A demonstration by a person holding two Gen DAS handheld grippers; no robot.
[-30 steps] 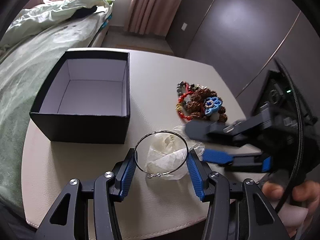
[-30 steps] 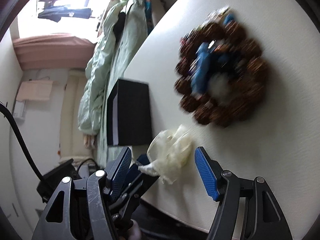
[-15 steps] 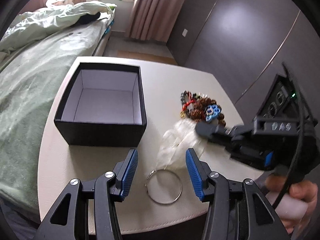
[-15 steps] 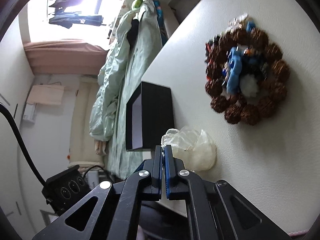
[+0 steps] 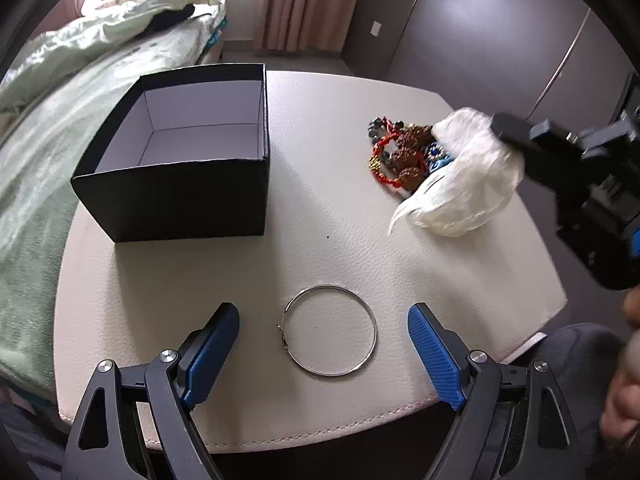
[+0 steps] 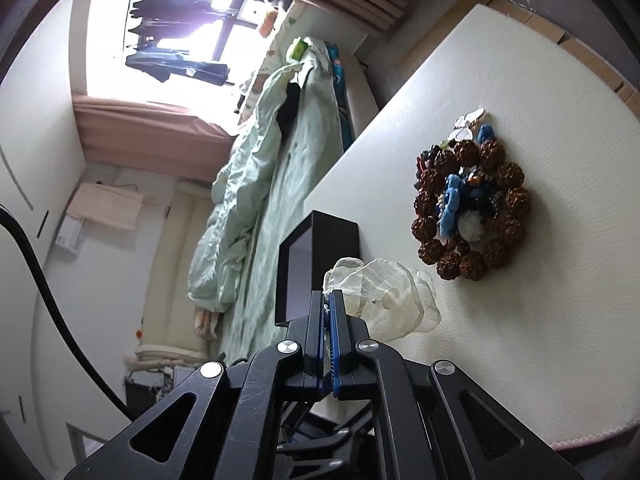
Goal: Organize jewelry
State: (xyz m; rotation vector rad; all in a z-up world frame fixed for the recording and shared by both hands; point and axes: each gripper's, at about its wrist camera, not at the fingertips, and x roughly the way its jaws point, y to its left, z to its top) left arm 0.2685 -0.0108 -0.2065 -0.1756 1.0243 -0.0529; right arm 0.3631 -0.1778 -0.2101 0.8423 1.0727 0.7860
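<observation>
Our left gripper hangs over the table with its jaws spreading apart, a thin silver ring lying flat between the blue pads but touched by neither. Our right gripper has its jaws pressed together on a corner of a small clear bag, held off the tabletop. Beyond lies a heap of brown, red and blue beads, with an open black box near the table's bedside edge. We can read no writing or brand anywhere.
</observation>
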